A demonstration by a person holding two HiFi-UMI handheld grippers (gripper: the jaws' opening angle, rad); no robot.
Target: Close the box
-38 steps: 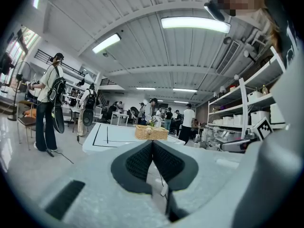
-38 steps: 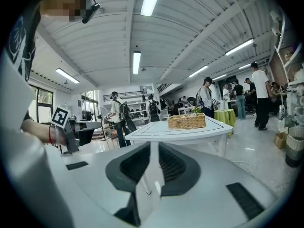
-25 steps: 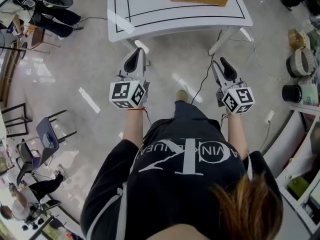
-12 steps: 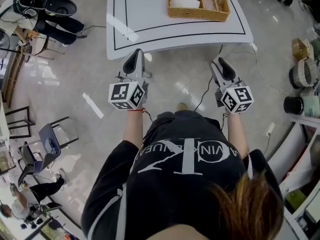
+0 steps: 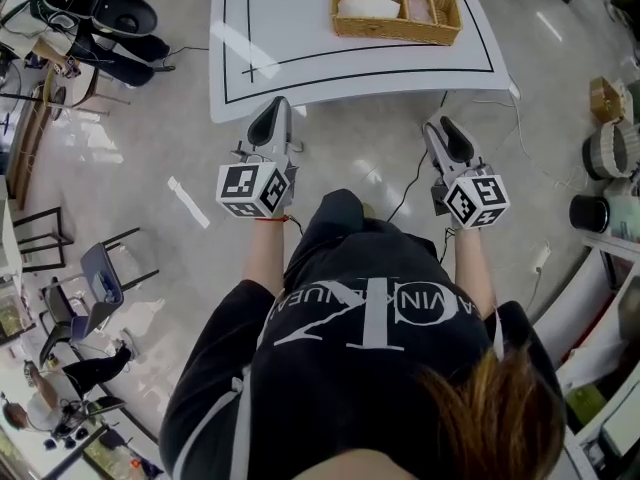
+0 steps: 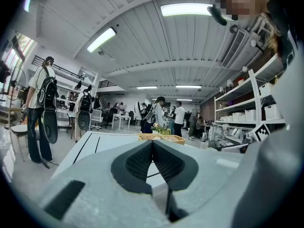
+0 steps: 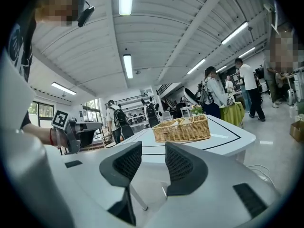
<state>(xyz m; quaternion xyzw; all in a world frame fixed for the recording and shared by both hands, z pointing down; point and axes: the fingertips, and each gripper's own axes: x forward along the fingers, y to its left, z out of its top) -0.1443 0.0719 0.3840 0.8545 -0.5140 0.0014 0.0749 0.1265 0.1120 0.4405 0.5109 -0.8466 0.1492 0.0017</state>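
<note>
Though it sits far back on the white bench [image 5: 300,63], the woven box [image 5: 395,35] is open on top, with white stuff [image 5: 368,3] inside. It is well ahead of both tongs. The left tongs [image 5: 270,110] are pressed together, and the right tongs [image 5: 443,128] are spread with nothing between.

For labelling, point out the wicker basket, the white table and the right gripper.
wicker basket [image 5: 395,35]: head view, front wall.
white table [image 5: 290,23]: head view, bare top.
right gripper [image 7: 153,143]: right gripper view, between its jaws.

Wicker basket [image 5: 398,36] partly beyond top edge
</note>
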